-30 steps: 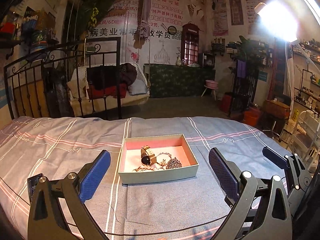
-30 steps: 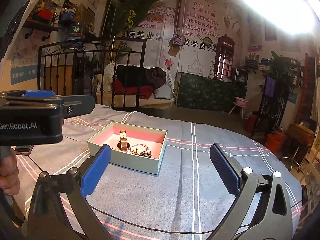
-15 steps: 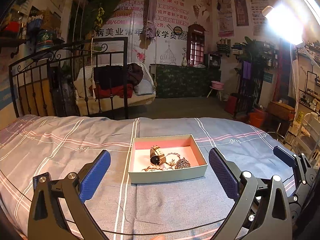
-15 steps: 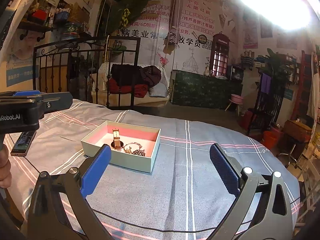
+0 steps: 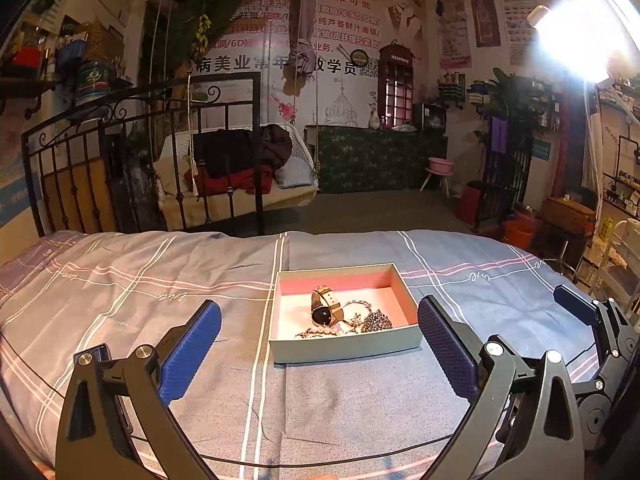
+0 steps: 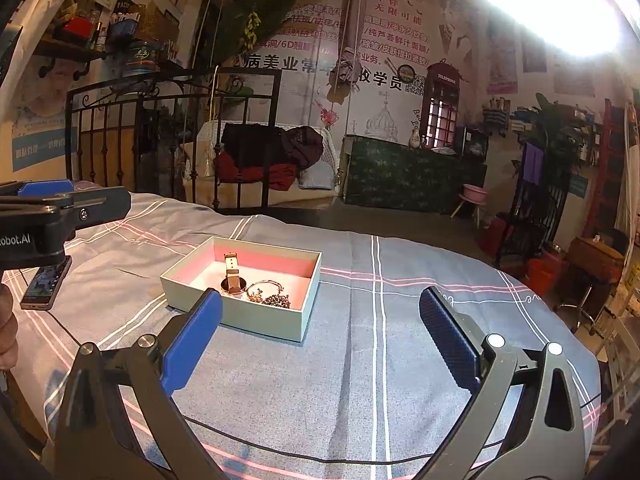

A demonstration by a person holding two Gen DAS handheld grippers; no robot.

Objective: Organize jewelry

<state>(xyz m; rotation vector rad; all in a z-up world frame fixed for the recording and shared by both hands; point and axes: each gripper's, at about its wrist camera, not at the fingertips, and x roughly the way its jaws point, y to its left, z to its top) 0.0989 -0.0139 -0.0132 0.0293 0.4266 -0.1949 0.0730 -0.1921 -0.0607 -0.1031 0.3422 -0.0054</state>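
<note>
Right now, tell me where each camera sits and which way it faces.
Left wrist: on the left gripper, facing the box straight ahead on the bedspread; its open jaws and the right gripper show.
Right wrist: on the right gripper, box ahead-left; its open jaws, the left gripper and a hand show.
Shared: box, watch, bedspread.

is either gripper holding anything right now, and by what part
Nothing is held. The left gripper and right gripper are both open and empty; the watch lies in the box.
</note>
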